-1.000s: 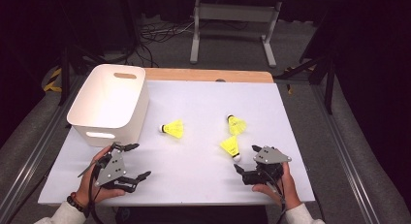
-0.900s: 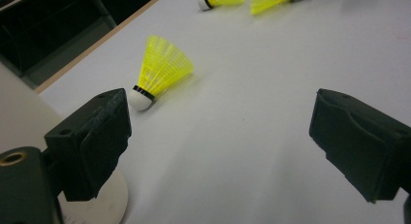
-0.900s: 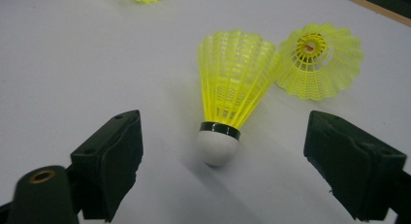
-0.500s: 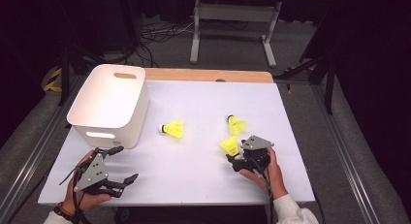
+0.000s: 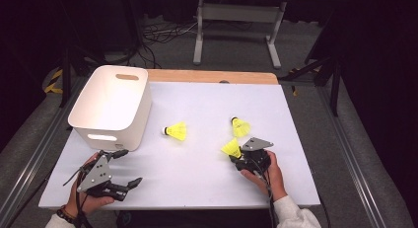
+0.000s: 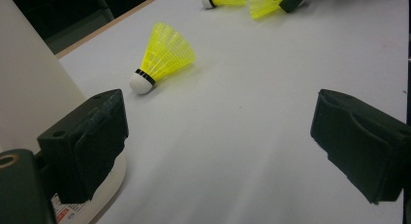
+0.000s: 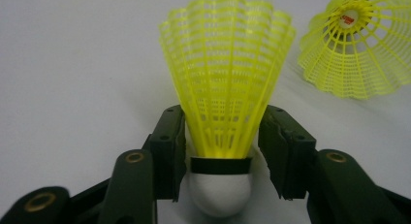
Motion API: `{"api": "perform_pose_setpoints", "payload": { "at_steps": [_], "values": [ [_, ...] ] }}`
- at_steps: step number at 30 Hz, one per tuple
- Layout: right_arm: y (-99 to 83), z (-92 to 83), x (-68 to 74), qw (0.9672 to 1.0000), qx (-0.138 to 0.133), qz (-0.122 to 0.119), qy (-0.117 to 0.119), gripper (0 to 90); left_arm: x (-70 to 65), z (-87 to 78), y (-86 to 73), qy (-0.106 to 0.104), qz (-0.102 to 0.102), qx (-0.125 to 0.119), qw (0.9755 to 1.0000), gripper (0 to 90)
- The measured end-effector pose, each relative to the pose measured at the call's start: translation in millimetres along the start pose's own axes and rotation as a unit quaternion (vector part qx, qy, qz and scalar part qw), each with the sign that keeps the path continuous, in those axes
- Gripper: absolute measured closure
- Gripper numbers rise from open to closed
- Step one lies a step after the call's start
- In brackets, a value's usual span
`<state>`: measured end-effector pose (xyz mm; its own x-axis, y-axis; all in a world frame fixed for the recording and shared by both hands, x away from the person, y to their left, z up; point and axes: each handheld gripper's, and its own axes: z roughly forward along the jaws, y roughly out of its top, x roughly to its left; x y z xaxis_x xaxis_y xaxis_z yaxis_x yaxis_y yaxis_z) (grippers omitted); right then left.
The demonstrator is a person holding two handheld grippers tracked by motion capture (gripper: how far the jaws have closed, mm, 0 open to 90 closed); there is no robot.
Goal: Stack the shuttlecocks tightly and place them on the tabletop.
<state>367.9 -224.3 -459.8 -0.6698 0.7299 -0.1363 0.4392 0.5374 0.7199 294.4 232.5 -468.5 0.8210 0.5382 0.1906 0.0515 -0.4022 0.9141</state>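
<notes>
Three yellow shuttlecocks lie on the white table (image 5: 197,183). The nearest one (image 5: 230,148) sits between the jaws of my right gripper (image 5: 236,156). In the right gripper view its skirt (image 7: 225,78) stands up between the black pads, which touch it on both sides just above the white cork. The jaws have just been closing on it. A second shuttlecock (image 5: 240,127) (image 7: 356,54) lies just beyond. The third (image 5: 176,131) (image 6: 165,54) lies mid-table. My left gripper (image 5: 128,167) (image 6: 218,146) rests open near the table's front left with nothing between its jaws.
A white plastic basket (image 5: 106,134) with handle slots stands at the table's left, its wall (image 6: 29,88) close beside my left gripper. A wooden strip edges the table's far side. Beyond it are a metal stand and cables on the floor.
My right gripper has moved forward and left to the nearest shuttlecock, and its jaws have closed around the skirt. The left hand has shifted slightly to the left.
</notes>
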Motion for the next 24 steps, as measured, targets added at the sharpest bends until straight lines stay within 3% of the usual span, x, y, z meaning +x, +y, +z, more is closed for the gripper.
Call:
{"api": "perform_pose_setpoints", "payload": {
  "at_steps": [11, 16, 24],
  "values": [
    [2.0, -9.1, 5.1, 0.9996, -0.019, -0.011, 0.019, 63.4, 0.2, 3.1, -0.6, -0.008, 0.001, 0.006, 0.9999, 7.3],
    [2.4, -13.2, 8.2, 0.9983, -0.04, -0.007, 0.042, 63.8, 0.6, 3.5, -0.6, -0.009, 0.005, 0.01, 0.9999, 7.4],
    [4.0, -10.9, 21.8, 0.9954, -0.045, -0.017, 0.083, 62.3, -0.3, 4.4, -0.5, -0.015, 0.004, 0.011, 0.9998, 7.5]
  ]
}}
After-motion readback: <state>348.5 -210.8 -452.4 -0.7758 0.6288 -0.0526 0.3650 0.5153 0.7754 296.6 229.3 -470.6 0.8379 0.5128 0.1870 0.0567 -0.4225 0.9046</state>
